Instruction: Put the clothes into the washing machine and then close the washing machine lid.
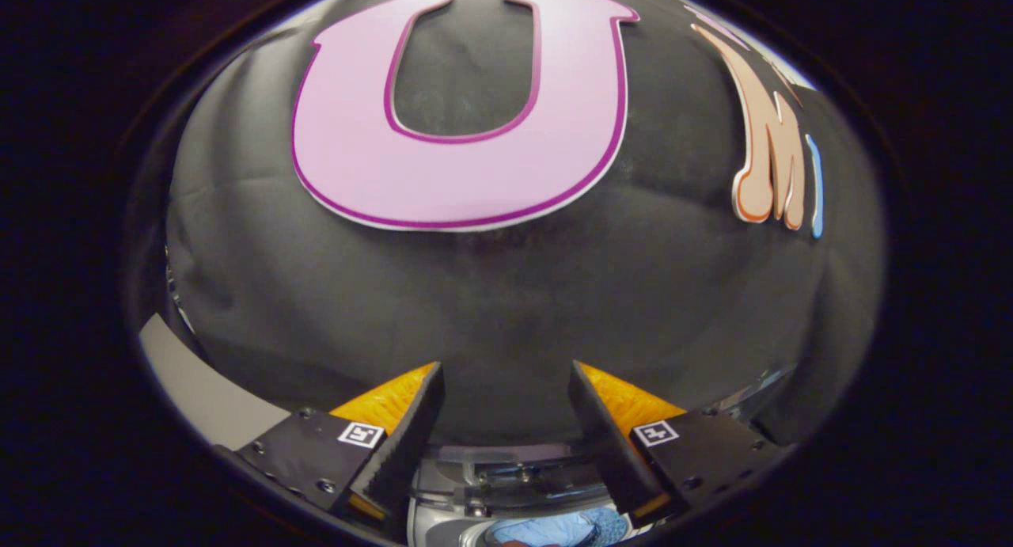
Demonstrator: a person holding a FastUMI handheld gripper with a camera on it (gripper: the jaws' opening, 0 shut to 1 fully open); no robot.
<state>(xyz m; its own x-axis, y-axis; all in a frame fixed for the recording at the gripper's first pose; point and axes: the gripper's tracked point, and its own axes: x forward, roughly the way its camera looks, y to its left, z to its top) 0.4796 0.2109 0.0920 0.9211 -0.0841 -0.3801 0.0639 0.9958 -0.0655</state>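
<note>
Blue cloth (546, 529) shows low between the two fingers, bunched inside what looks like the round mouth of the washing machine (506, 484), whose pale grey top and rim sit just below and ahead of the fingertips. The gripper (505, 396) stands wide open with nothing between its fingers; neither finger touches the cloth or the machine. It points up and forward at the black cloth wall (514, 309) of the booth, so the machine lies under it rather than straight ahead.

Beyond the fingers the wall hangs close, with soft folds across it. Off to the left of the fingers, a pale flat strip (202, 389) runs along the foot of the wall; what it belongs to is hard to tell. To the right, a bit of shiny metal frame (752, 393) peeks out beside the wall.

As a judgement: the clothes seem to be in the drum already, since the blue fabric lies within the opening and the fingers hold nothing. Whether more garments wait elsewhere cannot be told. The lid itself is not clear to see; a dark band and some clear plastic parts just behind the opening may belong to it. With the opening apparently uncovered, closing the lid is most likely the step left to do.
</note>
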